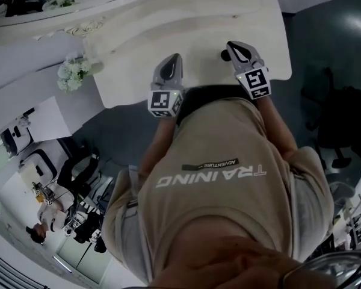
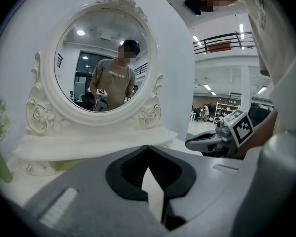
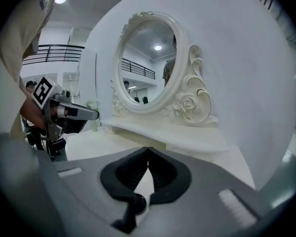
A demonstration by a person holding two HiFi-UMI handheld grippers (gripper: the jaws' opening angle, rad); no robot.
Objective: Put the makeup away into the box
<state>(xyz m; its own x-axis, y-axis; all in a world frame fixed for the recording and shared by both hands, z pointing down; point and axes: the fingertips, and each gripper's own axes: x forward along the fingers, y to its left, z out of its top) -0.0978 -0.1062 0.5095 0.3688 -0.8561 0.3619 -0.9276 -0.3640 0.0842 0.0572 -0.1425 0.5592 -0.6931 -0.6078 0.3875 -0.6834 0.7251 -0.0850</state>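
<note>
Cream-white tabletop [image 1: 240, 17]; white oval mirror [image 2: 101, 58] with a rose-carved frame; left tool [image 1: 175, 58] and right tool [image 1: 233, 44] grey with black pads and black-and-white square markers; beige T-shirt [image 1: 228, 191] lettered white; white flowers [image 1: 72, 74], green stems

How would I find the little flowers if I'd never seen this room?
Find the big white dressing table with the oval mirror in a curly frame. Look left of the mirror's stand, at the table's left end: a small bunch of white flowers stands there. It's the only thing with green on it; its neighbours are all white or cream.
</note>
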